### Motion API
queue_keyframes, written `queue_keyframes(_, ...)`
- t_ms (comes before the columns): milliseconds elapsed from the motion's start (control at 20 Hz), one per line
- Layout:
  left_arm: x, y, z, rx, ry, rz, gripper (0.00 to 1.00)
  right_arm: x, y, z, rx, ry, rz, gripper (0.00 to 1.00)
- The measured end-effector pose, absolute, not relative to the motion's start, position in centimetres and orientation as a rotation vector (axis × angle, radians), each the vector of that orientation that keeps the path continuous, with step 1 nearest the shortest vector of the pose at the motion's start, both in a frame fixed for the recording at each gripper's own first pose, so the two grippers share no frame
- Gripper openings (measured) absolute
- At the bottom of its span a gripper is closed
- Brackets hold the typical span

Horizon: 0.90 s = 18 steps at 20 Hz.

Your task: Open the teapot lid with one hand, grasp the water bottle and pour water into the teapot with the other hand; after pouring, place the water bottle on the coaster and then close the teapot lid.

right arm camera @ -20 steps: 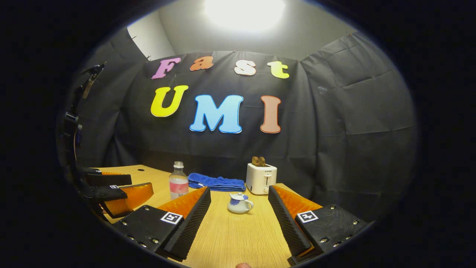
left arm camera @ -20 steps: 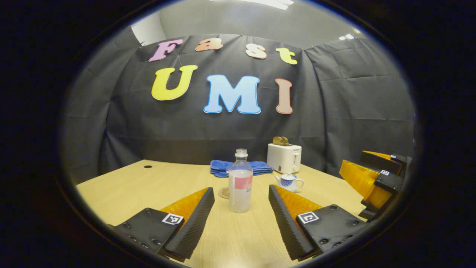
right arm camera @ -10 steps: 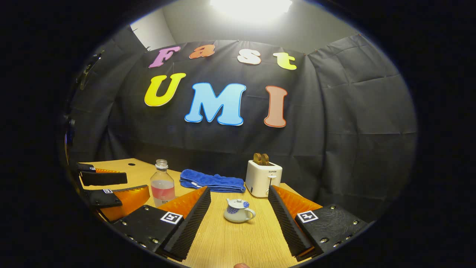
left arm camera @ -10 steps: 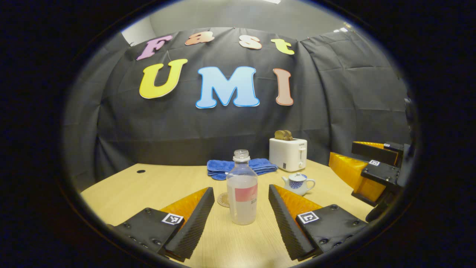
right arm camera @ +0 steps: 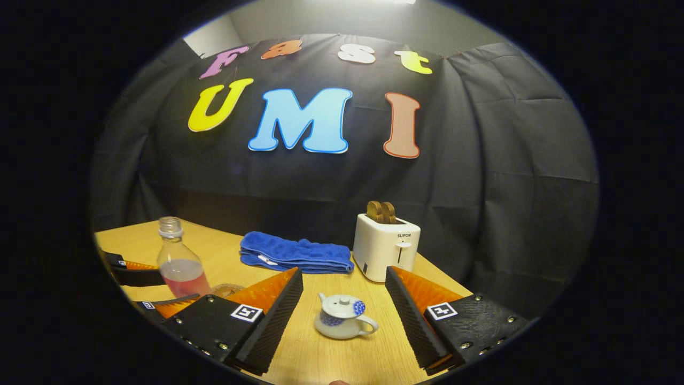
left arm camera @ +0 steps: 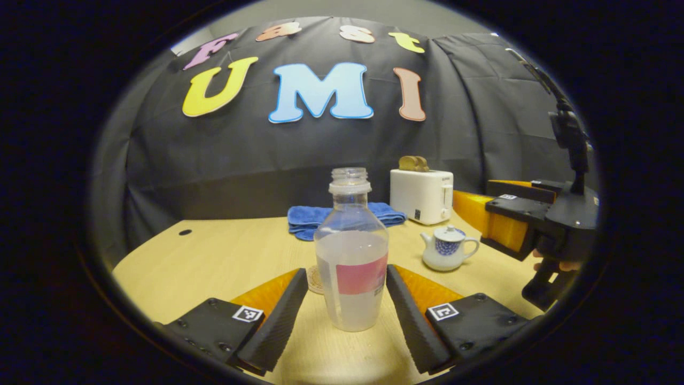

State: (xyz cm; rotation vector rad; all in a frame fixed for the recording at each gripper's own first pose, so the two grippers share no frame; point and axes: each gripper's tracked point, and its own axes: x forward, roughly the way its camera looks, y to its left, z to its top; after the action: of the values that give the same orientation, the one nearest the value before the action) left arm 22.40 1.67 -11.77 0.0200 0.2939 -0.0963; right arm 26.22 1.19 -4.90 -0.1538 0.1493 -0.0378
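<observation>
Straddling the uncapped water bottle [left arm camera: 352, 256], left hand-held gripper [left arm camera: 346, 291] gapes, ungripped; right hand-held gripper [right arm camera: 343, 299] gapes around lidded teapot [right arm camera: 343, 316], mid-desk [right arm camera: 331, 358], readying lid lift.

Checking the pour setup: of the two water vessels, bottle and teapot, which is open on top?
The water bottle: capless, bare neck. The teapot has its lid on.

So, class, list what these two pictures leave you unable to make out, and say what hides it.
- Coaster: left gripper view, mostly behind the water bottle.
- Bottle's base: right gripper view, behind the right tongs.
- Teapot contents: lid on.
- Label print: too small, left gripper view.
- Hand holding the right tongs: left gripper view, cut off by the edge.
</observation>
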Motion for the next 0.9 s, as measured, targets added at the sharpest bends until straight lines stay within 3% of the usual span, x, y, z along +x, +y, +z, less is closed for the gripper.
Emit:
queue_keyframes(300, 23.9, 1.0, -12.1, 0.039, 0.281, -0.122, 0.99, 30.2, 1.2, -7.7, -0.102, 0.198, -0.045, 0.96)
queue_keyframes(450, 24.5, 0.5, -12.1, 0.058, 0.296, -0.163, 0.88, 31.3, 0.8, -8.9, -0.113, 0.205, -0.051, 0.96)
queue_keyframes(800, 26.3, 2.0, -8.4, 0.105, 0.194, -0.201, 0.86, 33.3, -0.3, -11.3, -0.095, 0.277, -0.09, 0.96)
queue_keyframes(900, 26.1, 2.8, -8.6, 0.072, 0.181, -0.198, 0.85, 33.5, 0.2, -12.0, -0.084, 0.298, -0.066, 0.86)
